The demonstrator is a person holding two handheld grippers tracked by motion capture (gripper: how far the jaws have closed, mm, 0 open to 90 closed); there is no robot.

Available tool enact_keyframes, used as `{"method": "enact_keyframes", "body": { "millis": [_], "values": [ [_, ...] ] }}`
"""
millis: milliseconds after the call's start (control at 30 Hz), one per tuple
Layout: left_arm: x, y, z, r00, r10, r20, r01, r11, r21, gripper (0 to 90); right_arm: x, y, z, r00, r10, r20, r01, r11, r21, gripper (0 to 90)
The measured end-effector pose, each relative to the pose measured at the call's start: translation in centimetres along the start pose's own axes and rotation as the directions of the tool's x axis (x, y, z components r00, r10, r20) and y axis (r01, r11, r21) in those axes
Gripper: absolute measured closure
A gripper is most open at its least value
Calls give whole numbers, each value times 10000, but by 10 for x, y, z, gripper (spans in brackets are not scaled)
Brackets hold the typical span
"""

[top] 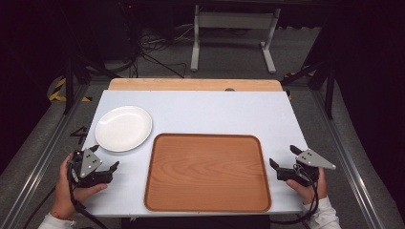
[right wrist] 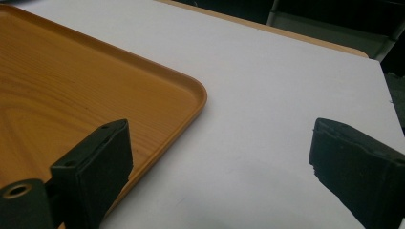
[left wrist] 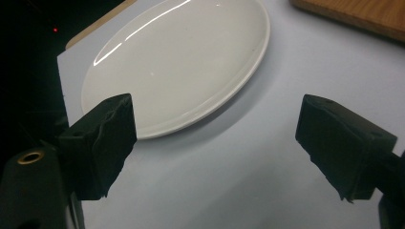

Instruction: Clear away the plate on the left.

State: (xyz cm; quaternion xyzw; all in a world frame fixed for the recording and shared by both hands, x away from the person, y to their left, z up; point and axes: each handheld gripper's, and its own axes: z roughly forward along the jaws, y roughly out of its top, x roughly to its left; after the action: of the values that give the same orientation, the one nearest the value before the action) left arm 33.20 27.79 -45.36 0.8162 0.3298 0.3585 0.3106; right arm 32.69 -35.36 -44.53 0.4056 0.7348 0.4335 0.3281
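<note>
Clearly, both grippers rest at the near corners of the white table [top: 215, 114], each held by a hand, and both hold nothing. The left gripper [top: 106, 160] has its jaws spread wide and points toward the white plate [top: 123, 128], which lies empty just beyond it on the left part of the table. The right gripper [top: 285, 158] also has its jaws wide apart, and it points across the bare table surface beside the right edge of the wooden tray [top: 206, 172].

The tray lies flat in the middle near the person, empty, and the plate is just beside its far left corner, not touching it (a narrow gap is visible). I judge this as a waiting posture: the grippers stay outside so that the tray and plate are free to reach. Nothing stands between the left gripper and the plate. Behind the table there are a white metal frame [top: 234, 28] and some cables [top: 153, 45] on the floor, well apart from the work.
</note>
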Motion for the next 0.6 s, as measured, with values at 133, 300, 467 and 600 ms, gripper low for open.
{"method": "enact_keyframes", "body": {
  "millis": [133,300,467,600],
  "values": [
    [-6,9,11,9934,1087,-372,-1066,9928,548,150,1,0,1,10000,-35,-17,35,10000,32,78],
    [-11,16,21,9804,1899,-534,-1843,9783,942,149,0,0,1,9999,48,99,-48,10000,-11,77],
    [-12,20,29,9639,2565,-715,-2442,9586,1466,154,1,-1,2,10000,15,27,-15,10000,84,78],
    [-12,22,35,9519,2921,-924,-2728,9455,1778,163,2,-1,3,10000,-24,-31,24,10000,83,78]
  ]
}}
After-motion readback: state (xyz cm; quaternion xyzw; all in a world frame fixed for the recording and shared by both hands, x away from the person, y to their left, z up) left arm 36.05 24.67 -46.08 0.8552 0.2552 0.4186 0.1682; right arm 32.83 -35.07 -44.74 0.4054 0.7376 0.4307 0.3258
